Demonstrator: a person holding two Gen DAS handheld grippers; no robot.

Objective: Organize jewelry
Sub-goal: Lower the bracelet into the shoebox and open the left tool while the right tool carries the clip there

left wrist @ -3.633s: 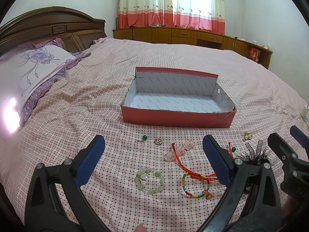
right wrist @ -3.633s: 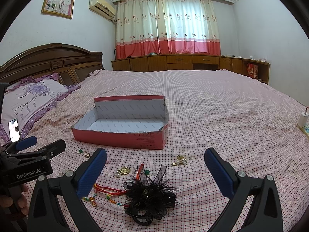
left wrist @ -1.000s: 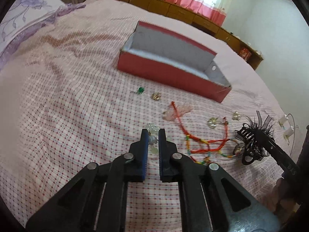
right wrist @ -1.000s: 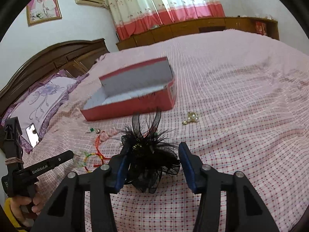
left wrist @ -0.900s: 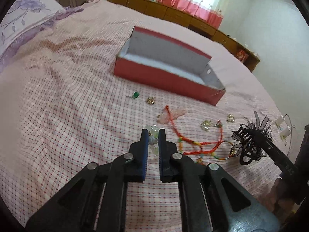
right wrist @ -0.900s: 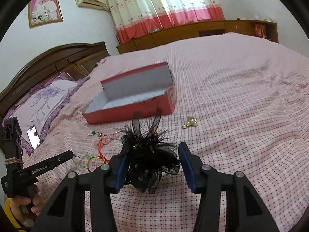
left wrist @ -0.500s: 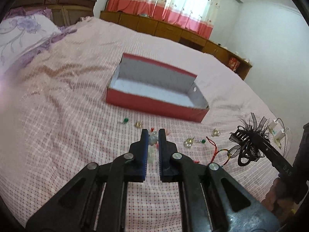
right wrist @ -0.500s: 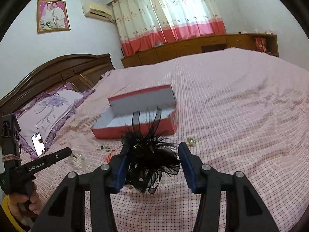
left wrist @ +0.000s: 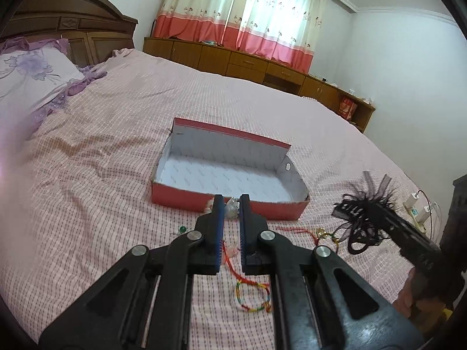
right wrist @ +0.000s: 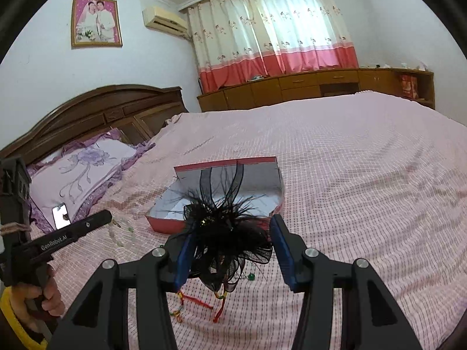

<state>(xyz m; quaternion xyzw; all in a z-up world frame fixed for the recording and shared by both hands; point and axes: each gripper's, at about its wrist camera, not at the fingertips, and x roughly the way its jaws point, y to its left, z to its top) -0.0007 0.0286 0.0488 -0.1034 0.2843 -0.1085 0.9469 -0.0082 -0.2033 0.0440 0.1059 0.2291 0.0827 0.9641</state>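
Note:
My left gripper (left wrist: pixel 231 201) is shut on a pale green bead bracelet (left wrist: pixel 232 205) and holds it above the bed, just in front of the open red box (left wrist: pixel 233 201). The bracelet also shows hanging from the left gripper's tip in the right wrist view (right wrist: pixel 121 230). My right gripper (right wrist: pixel 230 237) is shut on a black feathered hair ornament (right wrist: pixel 227 233), held in the air near the box (right wrist: pixel 163 223). The ornament shows at the right in the left wrist view (left wrist: pixel 362 218).
On the pink checked bedspread (left wrist: pixel 87 204) lie a red cord with a rainbow bracelet (left wrist: pixel 252 294), a green bead (left wrist: pixel 182 229) and small gold pieces (left wrist: pixel 321 232). A purple pillow (right wrist: pixel 84 169) and a phone (right wrist: pixel 60 215) are at the left. Wooden cabinets (left wrist: pixel 233 61) line the far wall.
Both grippers closed on their items, lifted them off the bed and moved them toward the red box. In the last half second both have risen further and come closer to the box.

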